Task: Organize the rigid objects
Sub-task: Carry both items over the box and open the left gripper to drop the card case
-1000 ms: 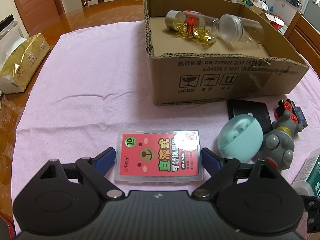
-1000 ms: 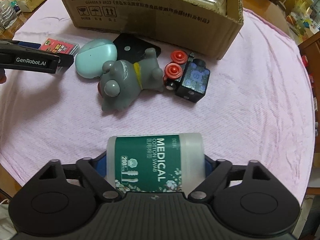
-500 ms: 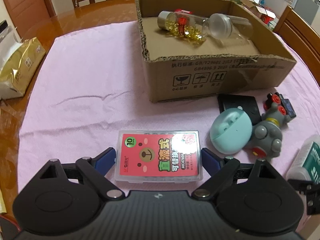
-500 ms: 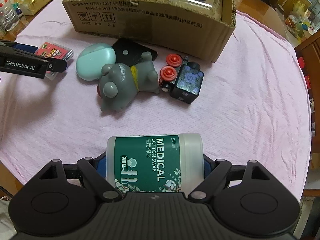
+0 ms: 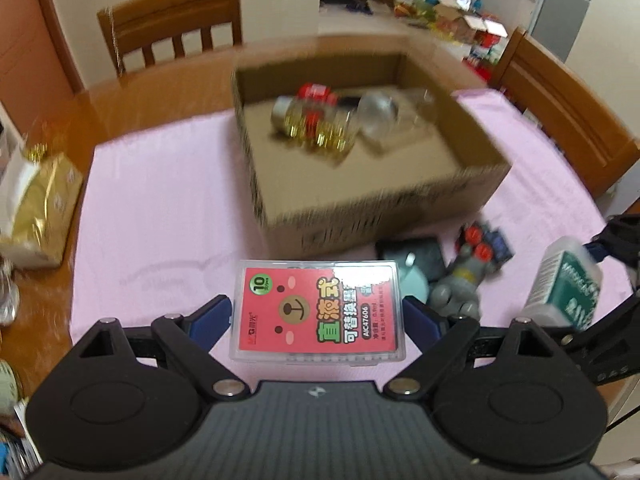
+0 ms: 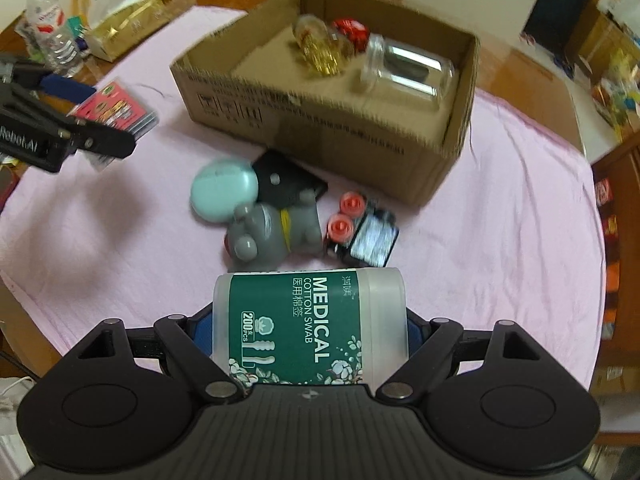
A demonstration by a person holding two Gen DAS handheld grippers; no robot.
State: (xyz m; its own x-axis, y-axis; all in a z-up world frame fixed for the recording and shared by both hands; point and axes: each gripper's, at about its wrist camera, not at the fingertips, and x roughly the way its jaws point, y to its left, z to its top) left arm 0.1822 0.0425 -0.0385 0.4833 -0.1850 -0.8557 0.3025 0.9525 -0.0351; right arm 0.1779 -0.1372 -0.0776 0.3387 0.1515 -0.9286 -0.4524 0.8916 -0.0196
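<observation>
My left gripper (image 5: 318, 314) is shut on a clear flat case with a red bear label (image 5: 318, 312) and holds it above the pink cloth, short of the cardboard box (image 5: 384, 216). My right gripper (image 6: 310, 330) is shut on a cotton swab jar with a green label (image 6: 308, 324), also lifted. The jar also shows in the left wrist view (image 5: 564, 284), and the red case in the right wrist view (image 6: 116, 108). The box (image 6: 320, 120) holds a jar of gold capsules (image 6: 320, 48) and a clear jar (image 6: 404, 68).
On the cloth before the box lie a mint round case (image 6: 224, 190), a black flat square (image 6: 288, 180), a grey toy figure (image 6: 272, 232) and a dark block with red wheels (image 6: 364, 232). A gold bag (image 5: 36, 208) and water bottle (image 6: 48, 24) stand at the left. Chairs surround the table.
Both grippers have risen with their loads. The views now look down into the box from higher up, and the current frames are blurred by motion.
</observation>
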